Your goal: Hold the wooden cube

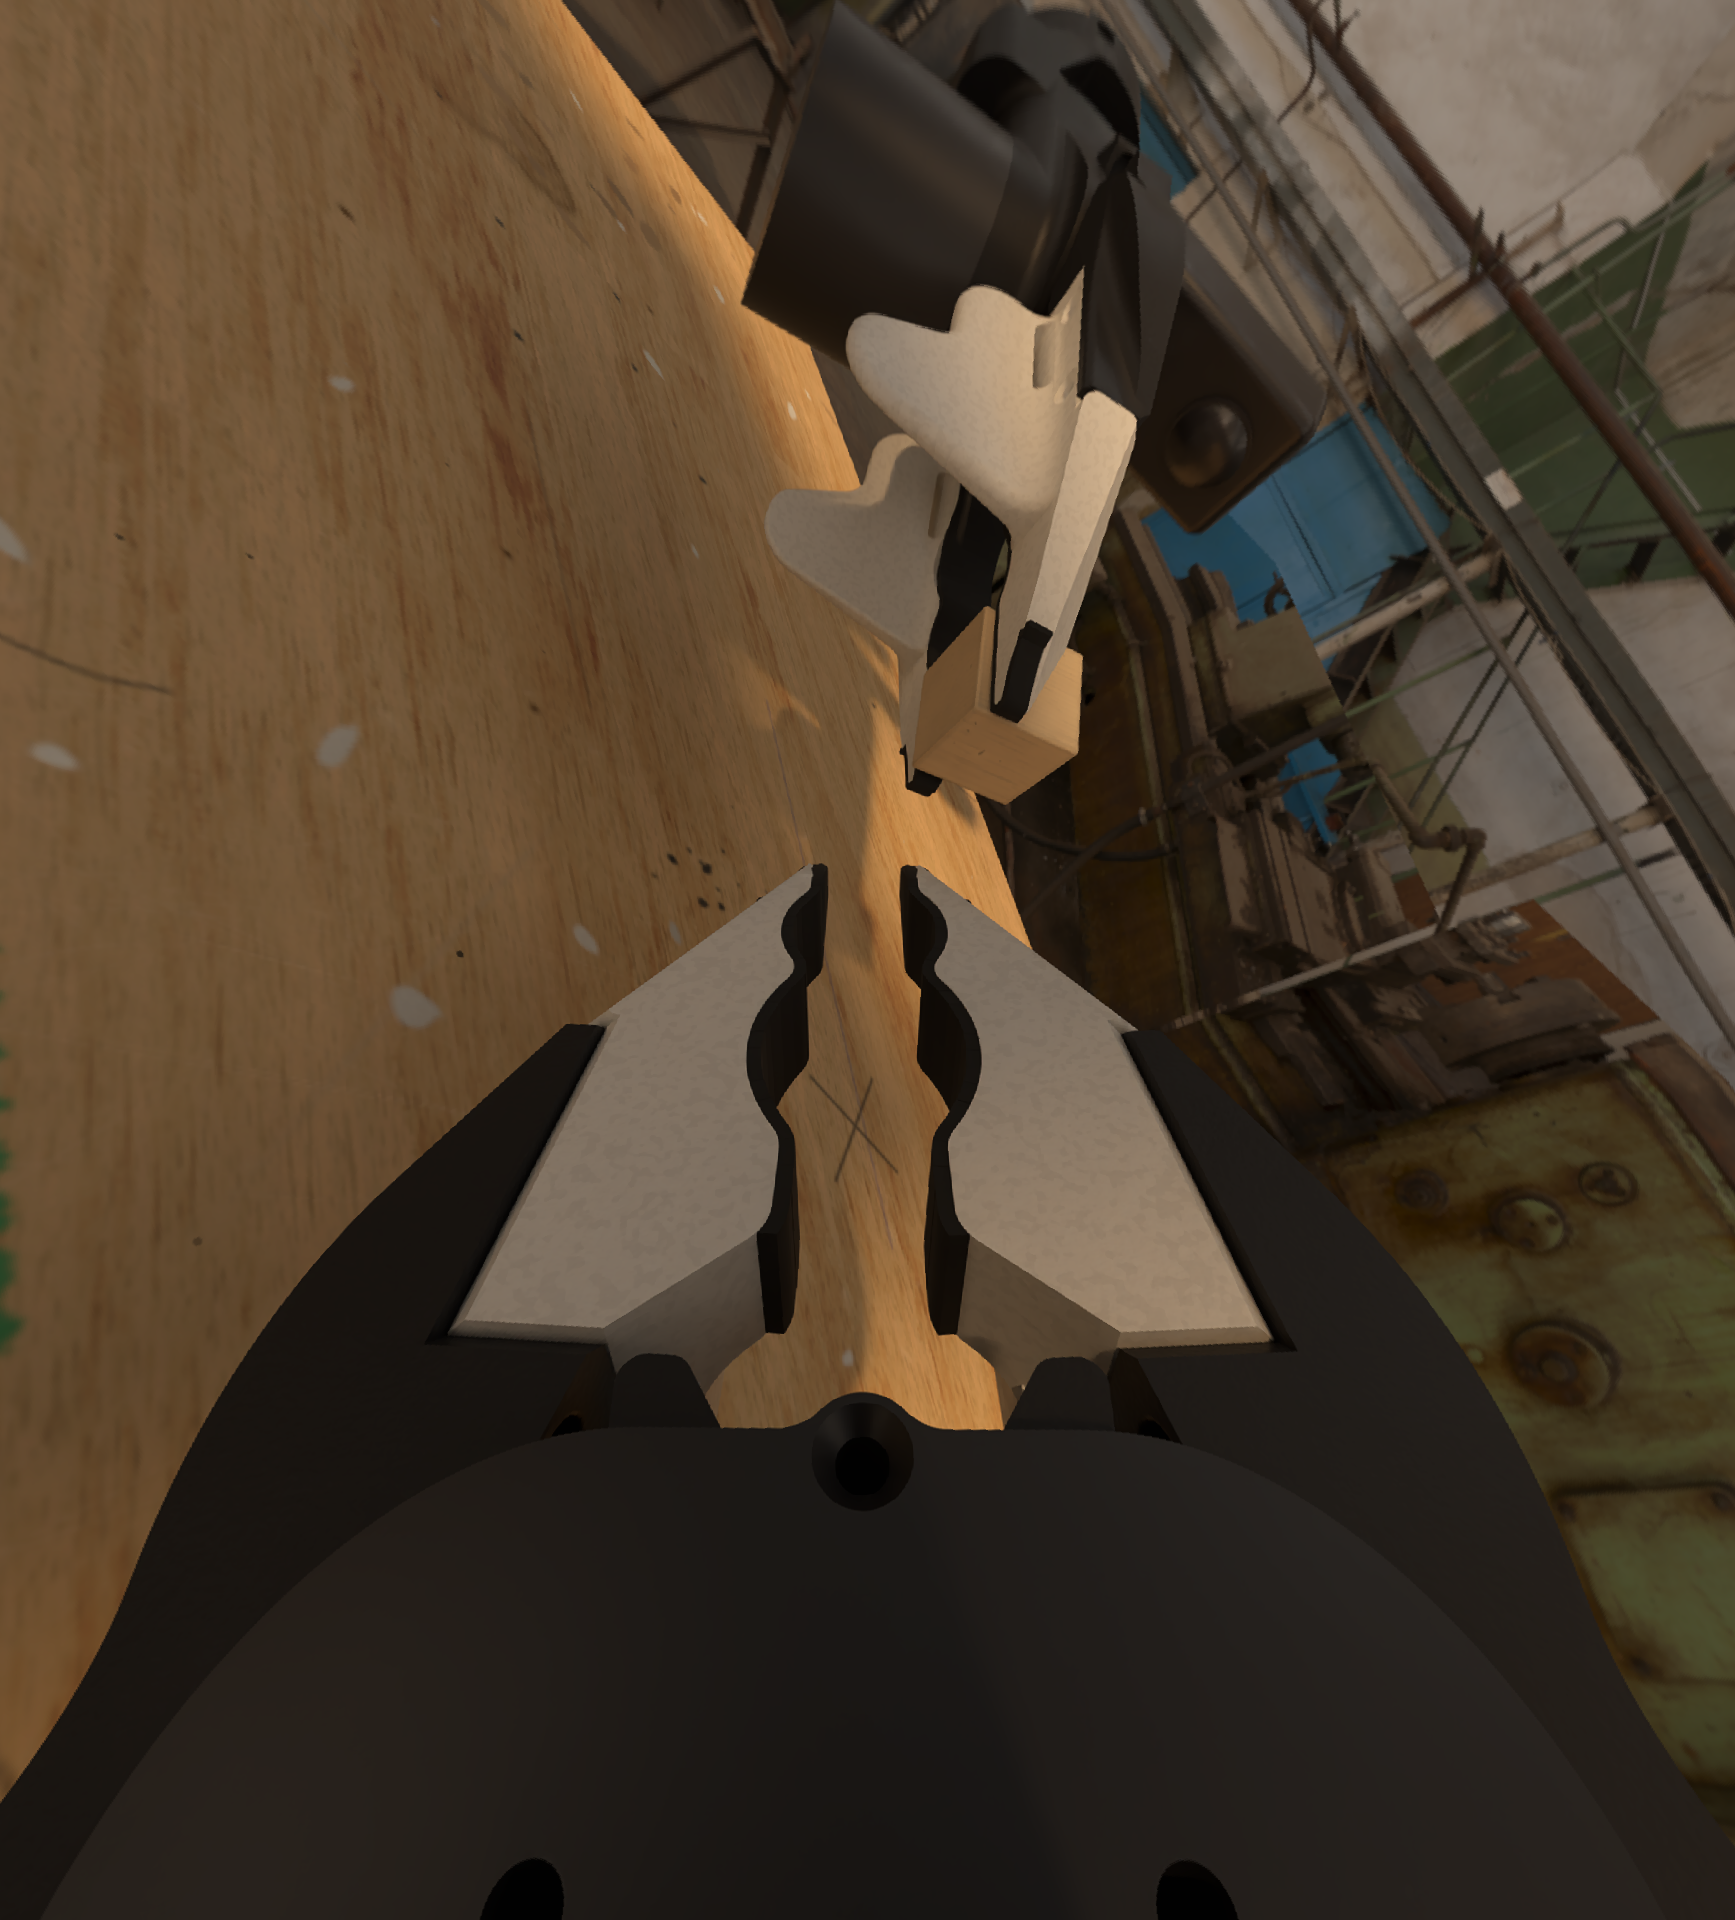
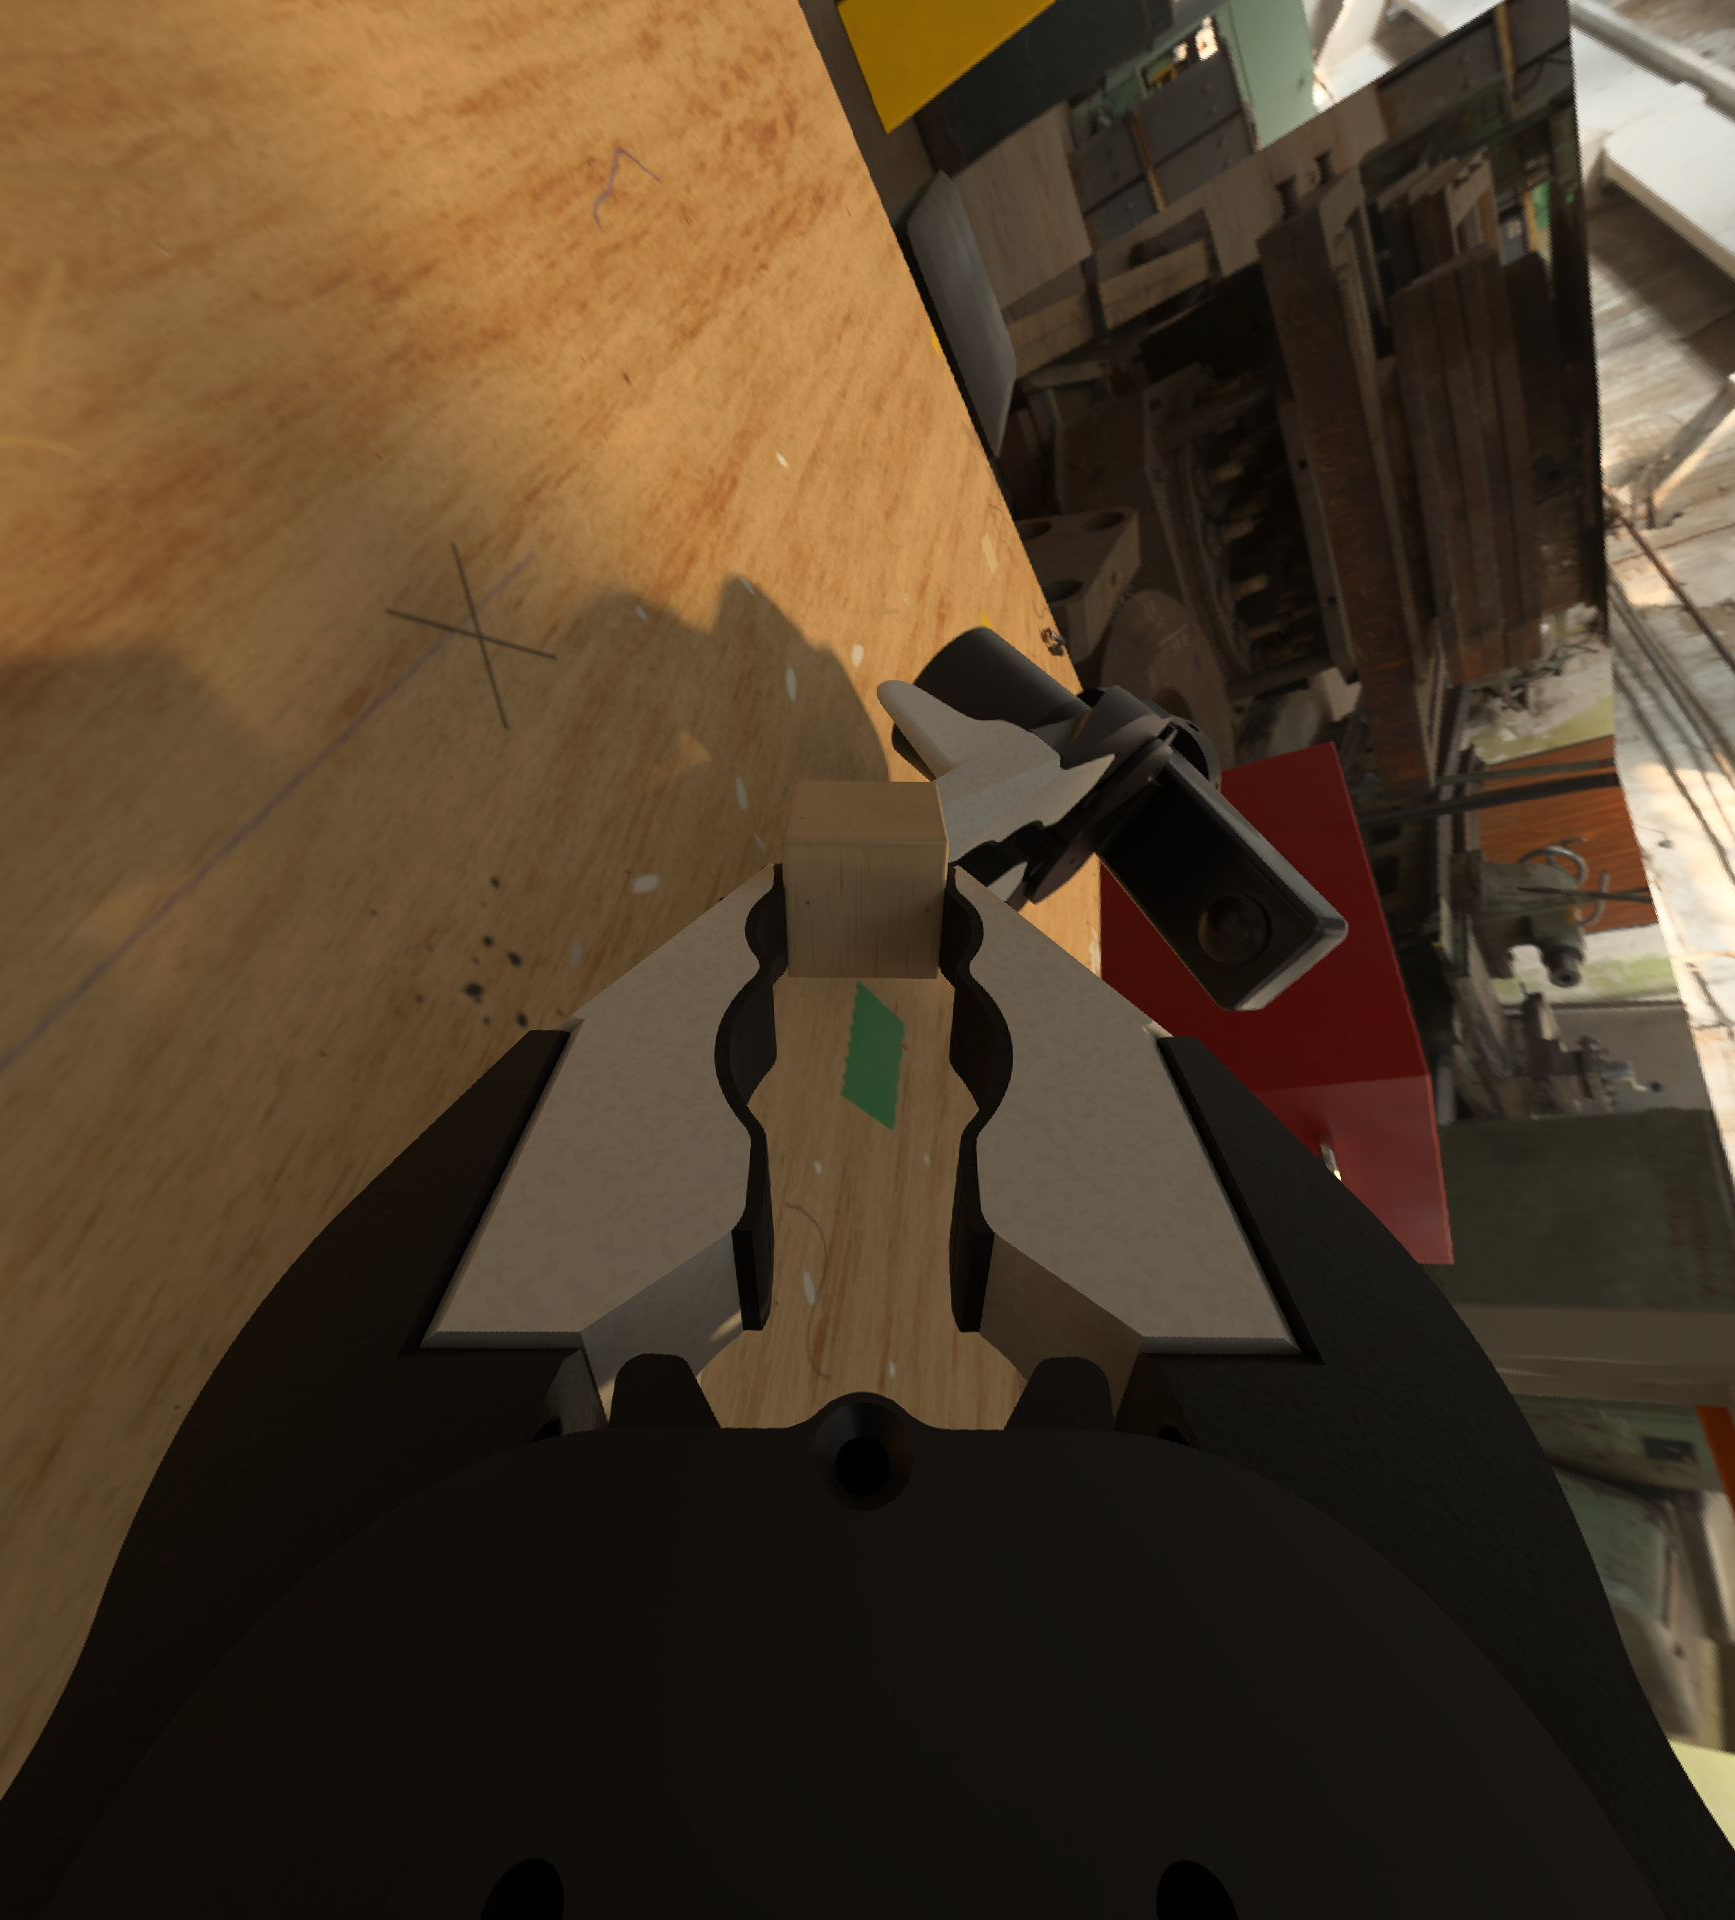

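while the right claw [image 2: 864, 883] grips the wooden cube [image 2: 865, 894] over the table [image 2: 271, 416], the left claw [image 1: 864, 883] points at it, slightly parted, empty.

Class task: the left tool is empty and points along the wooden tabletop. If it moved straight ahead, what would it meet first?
Probably the small pale wooden cube clamped in the right tool, though depth is uncertain. The left tool has only bare plywood tabletop before it.
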You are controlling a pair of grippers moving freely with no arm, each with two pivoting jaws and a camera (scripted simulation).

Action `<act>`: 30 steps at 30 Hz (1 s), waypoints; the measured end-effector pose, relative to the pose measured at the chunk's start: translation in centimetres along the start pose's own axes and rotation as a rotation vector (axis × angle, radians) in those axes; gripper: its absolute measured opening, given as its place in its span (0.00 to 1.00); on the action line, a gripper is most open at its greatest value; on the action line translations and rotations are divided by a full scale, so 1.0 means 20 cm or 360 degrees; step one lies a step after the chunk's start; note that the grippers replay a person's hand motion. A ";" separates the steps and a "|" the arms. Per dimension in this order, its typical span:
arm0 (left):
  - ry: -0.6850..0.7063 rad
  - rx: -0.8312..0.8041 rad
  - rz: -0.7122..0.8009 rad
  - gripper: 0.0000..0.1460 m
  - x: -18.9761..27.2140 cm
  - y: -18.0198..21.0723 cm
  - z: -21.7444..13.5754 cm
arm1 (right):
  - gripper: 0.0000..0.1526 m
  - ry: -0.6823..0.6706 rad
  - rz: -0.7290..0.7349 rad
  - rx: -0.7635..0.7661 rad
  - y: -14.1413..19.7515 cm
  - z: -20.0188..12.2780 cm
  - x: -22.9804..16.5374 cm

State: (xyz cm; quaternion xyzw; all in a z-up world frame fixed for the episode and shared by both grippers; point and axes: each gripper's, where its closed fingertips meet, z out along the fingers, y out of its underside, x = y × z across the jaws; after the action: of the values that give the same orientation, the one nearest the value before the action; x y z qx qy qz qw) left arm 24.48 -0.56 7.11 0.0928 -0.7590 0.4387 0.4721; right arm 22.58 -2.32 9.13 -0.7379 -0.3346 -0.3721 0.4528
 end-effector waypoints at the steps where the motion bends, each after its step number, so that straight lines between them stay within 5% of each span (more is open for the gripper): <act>1: 0.0007 -0.0020 0.0007 0.09 0.00 0.01 0.01 | 0.19 -0.0021 0.0012 0.0014 -0.01 0.00 -0.01; 8: 0.0039 0.0013 -0.0022 0.09 0.00 0.01 0.00 | 0.19 0.0000 0.0139 0.0031 0.02 -0.01 0.01; 19: -0.0024 0.0092 -0.0072 0.09 -0.01 -0.03 0.00 | 0.19 0.0024 0.0198 -0.0297 0.20 0.00 0.03; 30: -0.0045 -0.0167 -0.0093 0.08 -0.03 0.09 0.08 | 0.19 -0.0203 0.0279 -0.0061 0.12 0.03 -0.10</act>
State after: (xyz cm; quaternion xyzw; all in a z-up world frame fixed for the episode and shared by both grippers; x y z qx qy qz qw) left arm 22.82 -0.84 5.45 0.0963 -0.7845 0.3830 0.4781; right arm 23.78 -2.99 6.23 -0.7952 -0.2896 -0.2896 0.4472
